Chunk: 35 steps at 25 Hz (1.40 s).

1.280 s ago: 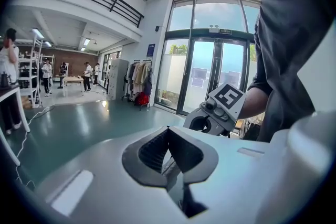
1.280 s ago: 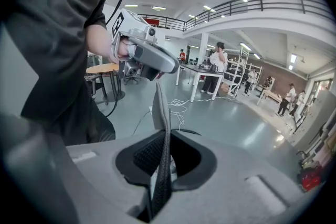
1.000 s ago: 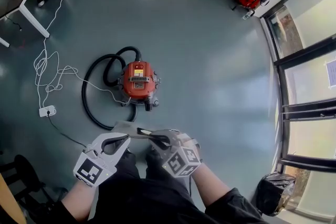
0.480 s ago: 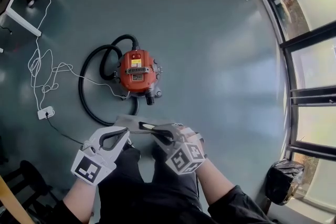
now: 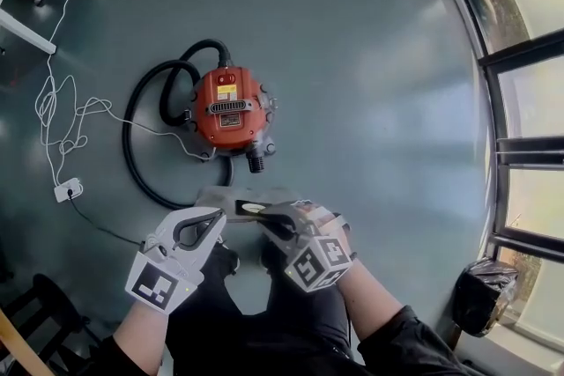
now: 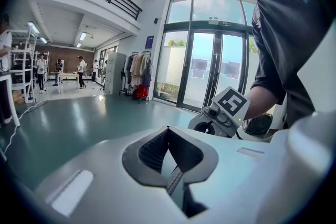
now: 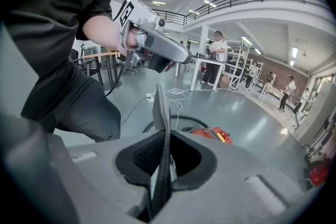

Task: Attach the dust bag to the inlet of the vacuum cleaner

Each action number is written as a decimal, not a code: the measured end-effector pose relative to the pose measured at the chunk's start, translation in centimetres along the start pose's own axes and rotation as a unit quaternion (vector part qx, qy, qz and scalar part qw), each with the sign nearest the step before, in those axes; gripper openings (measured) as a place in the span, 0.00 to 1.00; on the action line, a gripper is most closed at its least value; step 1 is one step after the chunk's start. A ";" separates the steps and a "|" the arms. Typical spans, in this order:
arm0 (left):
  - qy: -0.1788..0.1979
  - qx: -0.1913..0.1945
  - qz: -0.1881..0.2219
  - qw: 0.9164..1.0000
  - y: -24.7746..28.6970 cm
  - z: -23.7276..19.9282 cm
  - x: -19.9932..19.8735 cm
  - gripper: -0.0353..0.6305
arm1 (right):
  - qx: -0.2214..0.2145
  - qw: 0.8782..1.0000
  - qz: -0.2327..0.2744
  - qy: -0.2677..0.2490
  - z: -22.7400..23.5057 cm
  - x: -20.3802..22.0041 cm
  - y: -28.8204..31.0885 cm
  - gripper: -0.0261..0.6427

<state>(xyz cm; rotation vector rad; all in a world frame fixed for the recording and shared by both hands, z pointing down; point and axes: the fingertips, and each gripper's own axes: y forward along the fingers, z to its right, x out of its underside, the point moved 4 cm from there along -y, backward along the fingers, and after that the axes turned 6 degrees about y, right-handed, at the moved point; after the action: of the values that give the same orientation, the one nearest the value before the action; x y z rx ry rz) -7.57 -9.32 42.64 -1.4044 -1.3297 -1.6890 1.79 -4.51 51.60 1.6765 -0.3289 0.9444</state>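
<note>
The red canister vacuum cleaner (image 5: 231, 108) sits on the floor ahead of the person's knees. A short ribbed port (image 5: 256, 161), probably the inlet, points toward them. The grey dust bag (image 5: 225, 198) is held flat in the air, near that port but not touching it.

The left gripper (image 5: 214, 218) has its jaws drawn together on a thin pale edge, which I take to be the bag's near-left side. The right gripper (image 5: 269, 220) is clamped on the bag's right part. Its own view shows the bag edge-on, standing up between the pads.

The bag looks light, thin and limp, likely to sag or fold. Holding it at both sides seems sensible, close to the pale oval patch (image 5: 254, 207), which may be its opening. I cannot tell whether that patch has a stiff collar.

The black hose (image 5: 132, 156) loops round the cleaner's left side and curls close under the port, so it may crowd the approach. Well to the left are a white table (image 5: 22, 24), a tangled white cable (image 5: 53, 114) and a power strip (image 5: 67, 189). A black bin bag (image 5: 483, 295) stands far right, clear of the work.
</note>
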 end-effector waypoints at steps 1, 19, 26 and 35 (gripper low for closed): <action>0.000 0.000 0.004 1.000 0.4 -0.2 0.6 0.08 | -0.002 1.000 -0.002 -0.003 0.0 0.5 0.6 0.07; 0.017 0.019 -0.013 1.000 6.2 -1.7 11.8 0.08 | -0.020 0.999 -0.002 -0.030 1.4 8.7 9.4 0.07; 0.054 0.047 -0.032 0.997 8.8 -1.8 16.5 0.08 | -0.030 0.999 -0.001 -0.037 2.2 11.6 12.1 0.07; 0.098 0.097 -0.025 0.990 12.1 -0.7 23.1 0.08 | -0.049 0.998 -0.004 -0.047 2.6 15.6 15.2 0.07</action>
<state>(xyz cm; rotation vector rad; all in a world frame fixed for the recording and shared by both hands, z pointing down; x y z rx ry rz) -3.86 -10.38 68.47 -1.0743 -1.3840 -1.6342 3.03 -8.03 73.20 1.6337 -0.4251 0.8329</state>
